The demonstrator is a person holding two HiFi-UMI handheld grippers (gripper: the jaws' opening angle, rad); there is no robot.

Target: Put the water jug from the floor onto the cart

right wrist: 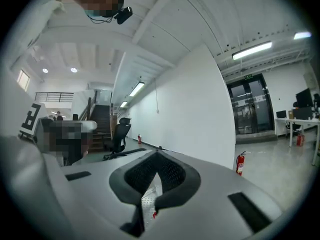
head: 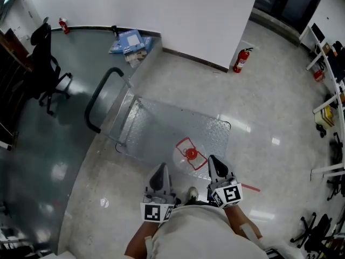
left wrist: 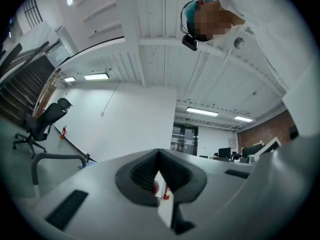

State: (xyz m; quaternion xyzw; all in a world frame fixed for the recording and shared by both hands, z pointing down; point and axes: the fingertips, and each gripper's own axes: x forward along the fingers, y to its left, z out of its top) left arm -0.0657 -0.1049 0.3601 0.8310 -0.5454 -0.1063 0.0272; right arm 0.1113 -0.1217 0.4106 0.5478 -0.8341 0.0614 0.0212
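— Shirt [head: 207, 233] is filling the bottom edge, right under the camera. What is lying past it?

— Biggest, the cart [head: 161, 120] is sitting at twelve o'clock, its handle [head: 97, 99] curving off towards ten. The jug [head: 186, 162] is standing upright on the deck's near edge, as far as I am judging.

— And the grippers?

— The left gripper [head: 160, 169] and right gripper [head: 214, 163] are both hanging pinched fully together and gripping nothing, with the jug at their twelve o'clock.

— How is that jug going to handle?

— Heavy if full, I am guessing, but I cannot tell how full it is. Its clear wall is looking stiff, smooth and slippery. So I am favouring the neck under the red cap [head: 191, 154], at the jug's centre.
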